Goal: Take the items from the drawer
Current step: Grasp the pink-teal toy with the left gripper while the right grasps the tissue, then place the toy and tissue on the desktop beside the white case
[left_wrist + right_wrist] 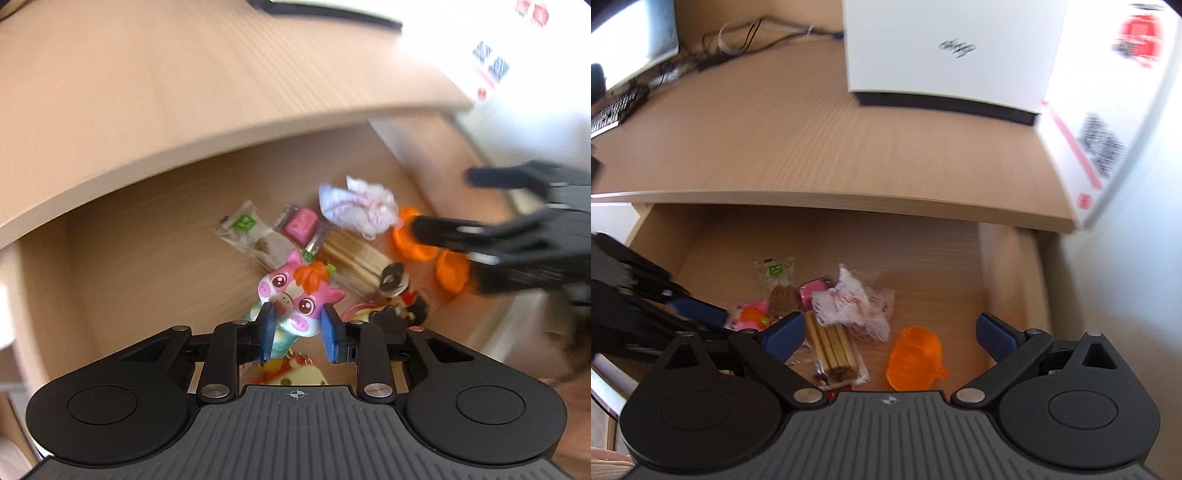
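The open wooden drawer holds several small items. A pink pig toy with an orange tuft stands between the blue pads of my left gripper, which is shut on its teal body. My right gripper hangs wide open above an orange plastic piece, touching nothing. In the left wrist view the right gripper reaches in from the right over the orange plastic piece. The left gripper enters from the left beside the pink toy.
A biscuit-stick packet, a crumpled white-pink wrapper, a green-labelled snack packet and a pink cube packet lie mid-drawer. The desk top overhangs the drawer, carrying a white box, a keyboard and cables. A labelled carton stands right.
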